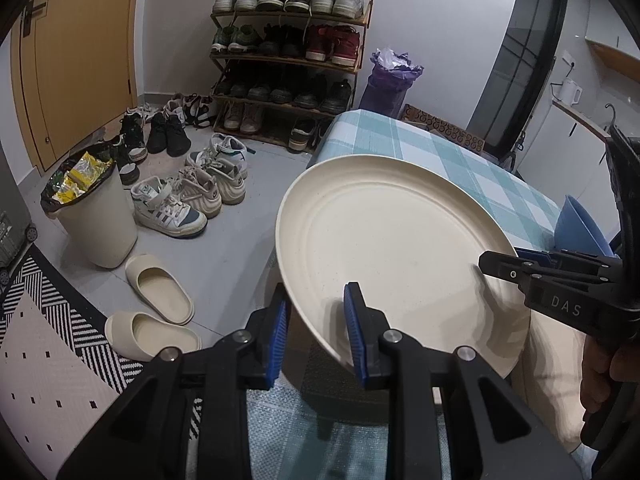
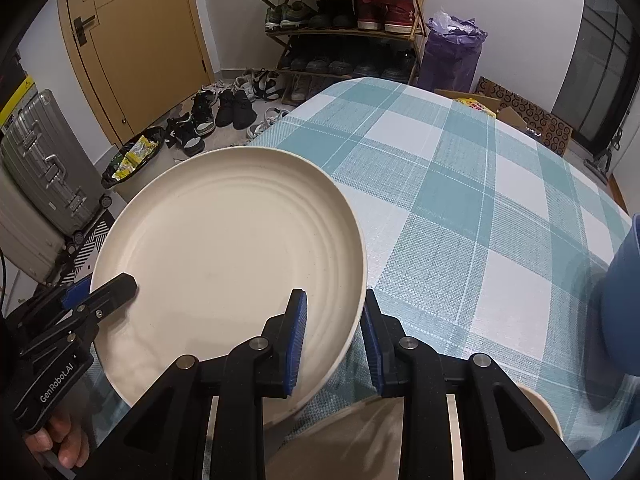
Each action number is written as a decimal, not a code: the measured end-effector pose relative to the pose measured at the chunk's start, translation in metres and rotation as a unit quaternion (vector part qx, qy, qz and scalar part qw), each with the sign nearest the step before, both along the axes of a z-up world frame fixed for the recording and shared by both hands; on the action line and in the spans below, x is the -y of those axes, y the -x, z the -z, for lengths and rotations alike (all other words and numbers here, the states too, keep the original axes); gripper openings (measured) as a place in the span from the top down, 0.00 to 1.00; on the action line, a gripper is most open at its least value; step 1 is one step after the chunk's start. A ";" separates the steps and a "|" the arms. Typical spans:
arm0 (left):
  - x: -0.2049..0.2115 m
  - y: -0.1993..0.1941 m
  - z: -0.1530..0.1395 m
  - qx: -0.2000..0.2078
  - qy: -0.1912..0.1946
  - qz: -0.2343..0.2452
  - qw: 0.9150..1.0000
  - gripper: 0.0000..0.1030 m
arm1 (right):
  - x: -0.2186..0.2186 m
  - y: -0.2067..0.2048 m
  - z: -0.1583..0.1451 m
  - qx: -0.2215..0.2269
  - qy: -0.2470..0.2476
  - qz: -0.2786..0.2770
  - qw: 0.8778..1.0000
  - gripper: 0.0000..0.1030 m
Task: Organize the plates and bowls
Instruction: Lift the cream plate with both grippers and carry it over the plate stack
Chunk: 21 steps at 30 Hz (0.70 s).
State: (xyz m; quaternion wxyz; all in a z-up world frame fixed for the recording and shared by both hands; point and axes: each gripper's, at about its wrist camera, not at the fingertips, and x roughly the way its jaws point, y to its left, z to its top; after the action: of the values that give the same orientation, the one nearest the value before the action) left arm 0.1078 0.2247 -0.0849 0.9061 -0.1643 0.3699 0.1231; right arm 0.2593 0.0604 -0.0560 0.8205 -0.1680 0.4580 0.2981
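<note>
Both claws pinch one cream plate (image 2: 224, 248), held tilted in the air at the near left corner of the table (image 2: 460, 184), which wears a teal-and-white checked cloth.

The left claw (image 1: 316, 328) has its blue pads nearly together on the plate's near rim, one pad above the plate and one beneath it. The right claw (image 2: 334, 340) is pressed tight on the plate's right-hand rim, one pad on the inner face and the other on the outside of the rim.

A blue bowl (image 1: 580, 224) shows to the right of the plate, over the table; whether it rests on the cloth cannot be told. Another cream dish (image 2: 540, 408) sits under the right claw, mostly hidden.
</note>
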 end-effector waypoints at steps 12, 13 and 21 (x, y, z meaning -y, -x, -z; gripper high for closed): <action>0.015 0.006 -0.024 0.023 -0.020 0.014 0.999 0.75 | 0.018 0.017 -0.033 0.031 -0.015 0.012 0.999 0.73; 0.016 0.007 -0.025 0.025 -0.022 0.016 0.999 0.75 | 0.020 0.018 -0.035 0.032 -0.016 0.012 0.999 0.73; 0.034 0.011 -0.040 0.037 -0.038 0.032 0.998 0.75 | 0.042 0.028 -0.051 0.042 -0.026 0.027 0.998 0.73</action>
State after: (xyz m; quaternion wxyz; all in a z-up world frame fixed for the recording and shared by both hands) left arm 0.0969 0.1912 -0.0453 0.9281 -0.1226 0.3364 0.1021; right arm 0.2316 0.0188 -0.0046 0.8509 -0.1466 0.4193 0.2805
